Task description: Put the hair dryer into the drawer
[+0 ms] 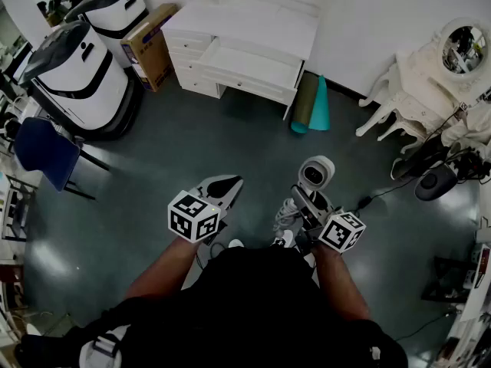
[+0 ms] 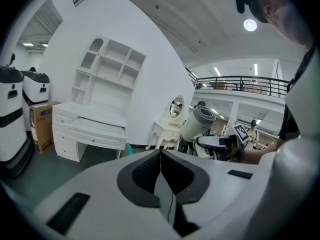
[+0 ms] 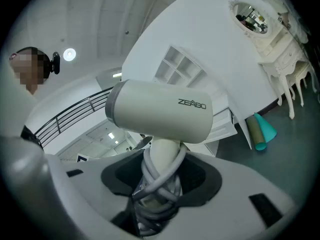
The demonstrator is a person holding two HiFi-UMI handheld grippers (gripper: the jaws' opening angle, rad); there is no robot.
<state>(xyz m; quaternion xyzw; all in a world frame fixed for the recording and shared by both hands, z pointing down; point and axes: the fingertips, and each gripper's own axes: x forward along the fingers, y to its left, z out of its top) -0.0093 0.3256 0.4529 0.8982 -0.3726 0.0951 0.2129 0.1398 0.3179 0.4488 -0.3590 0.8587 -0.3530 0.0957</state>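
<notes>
A white hair dryer with its grey cord wound round the handle stands upright in my right gripper, whose jaws are shut on the handle. In the right gripper view the dryer's barrel fills the middle above the gripper. My left gripper hangs beside it, shut with nothing in it; its pads meet. Far ahead against the wall stands a white dresser with one drawer pulled open, also seen as the drawer in the left gripper view.
Two white machines, a cardboard box and a blue chair stand at the left. Rolled green and teal mats lean by the dresser. A white vanity with mirror and floor cables are at the right.
</notes>
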